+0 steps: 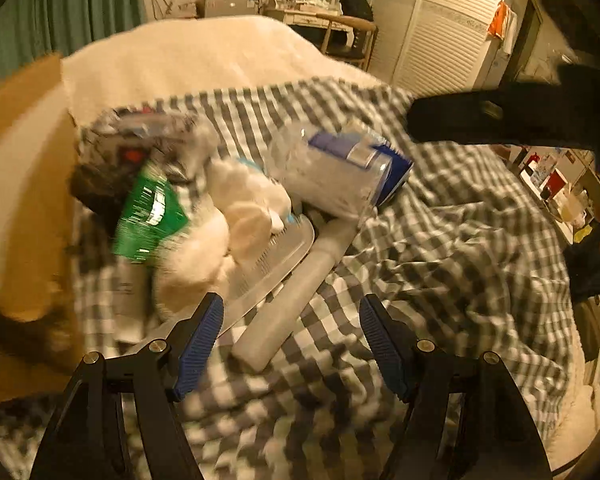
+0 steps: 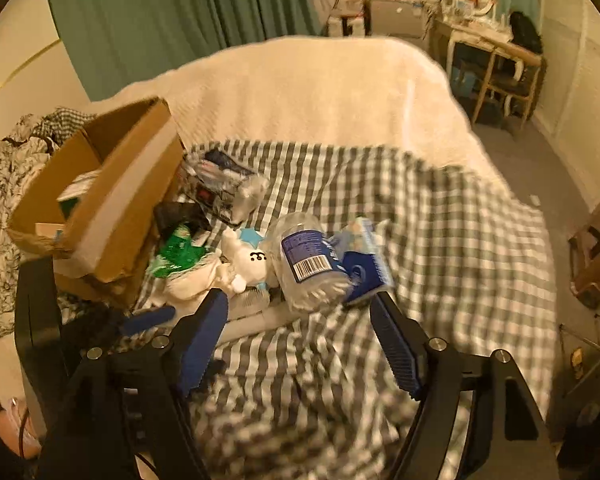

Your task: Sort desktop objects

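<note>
Pile: clear plastic bottle with blue label (image 2: pixel 306 264), white plush toy (image 2: pixel 246 266) and green foil packet (image 2: pixel 176 250) lie on the grey-checked bed cover (image 2: pixel 440 240).
Box: brown cardboard box (image 2: pixel 112 196), just beside the packet.
Left tongs (image 1: pixel 291 344): apart, empty, above the cover.
Right tongs (image 2: pixel 298 340): apart, empty, near the bottle.

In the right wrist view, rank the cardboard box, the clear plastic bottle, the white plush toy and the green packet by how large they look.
1. cardboard box
2. clear plastic bottle
3. white plush toy and green packet: too alike, partly hidden, to rank.
</note>
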Motion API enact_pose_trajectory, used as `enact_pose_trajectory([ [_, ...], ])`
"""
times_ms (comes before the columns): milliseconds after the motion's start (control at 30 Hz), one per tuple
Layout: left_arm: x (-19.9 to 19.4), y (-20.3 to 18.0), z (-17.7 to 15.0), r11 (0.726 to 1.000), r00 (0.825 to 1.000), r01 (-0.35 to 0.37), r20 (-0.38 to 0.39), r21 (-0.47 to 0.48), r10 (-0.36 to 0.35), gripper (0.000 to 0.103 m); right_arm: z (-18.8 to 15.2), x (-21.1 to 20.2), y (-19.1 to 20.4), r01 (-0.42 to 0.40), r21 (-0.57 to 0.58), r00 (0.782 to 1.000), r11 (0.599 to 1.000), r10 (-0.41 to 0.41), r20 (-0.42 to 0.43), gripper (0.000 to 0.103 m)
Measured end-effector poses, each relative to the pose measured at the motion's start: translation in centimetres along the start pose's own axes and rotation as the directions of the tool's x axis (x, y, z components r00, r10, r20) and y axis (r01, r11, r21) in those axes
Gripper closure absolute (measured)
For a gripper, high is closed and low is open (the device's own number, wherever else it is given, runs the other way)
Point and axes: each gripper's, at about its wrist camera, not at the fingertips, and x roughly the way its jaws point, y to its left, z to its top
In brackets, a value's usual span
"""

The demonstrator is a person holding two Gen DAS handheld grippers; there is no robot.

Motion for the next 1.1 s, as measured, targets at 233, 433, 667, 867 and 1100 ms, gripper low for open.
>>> enact_pose_trajectory([
  [233,1.2,-0.1,-0.4,0.998,0.998,0.042,0.038,0.053,-0.044,0.03,1.3,7.4,-0.7,0.032,-0.033,0.998,0.999,-0.034,-0.047,0.03],
  [433,1.7,-1.9,-1.1,0.989,0.999,0.043,0.014,0.14,-0.045,0.04,0.2,10.8,0.0,0.092,-0.152,0.99,0.984,-0.108,-0.095,0.032],
  [667,2.2,-1.6,-0.7,0.99,0.999,0.014,-0.053,0.139,-0.007,0.087,-1.1,5.7,-1.8,0.091,-0.099,0.993,0.991,-0.098,-0.07,0.036],
  [867,0.9,-0.8,-1.0,0.996,0.996,0.017,-0.087,0.093,-0.009,0.086,-2.7,0.5,-2.6,0.123,-0.039,0.99,0.992,-0.125,-0.06,0.039],
  [1100,2.6,1.1,-0.7,1.0,0.987,0.015,-0.157,-0.015,-0.017,0.071,-3.7,-1.2,-1.1,0.145,-0.071,0.985,0.987,-0.151,-0.084,0.041],
])
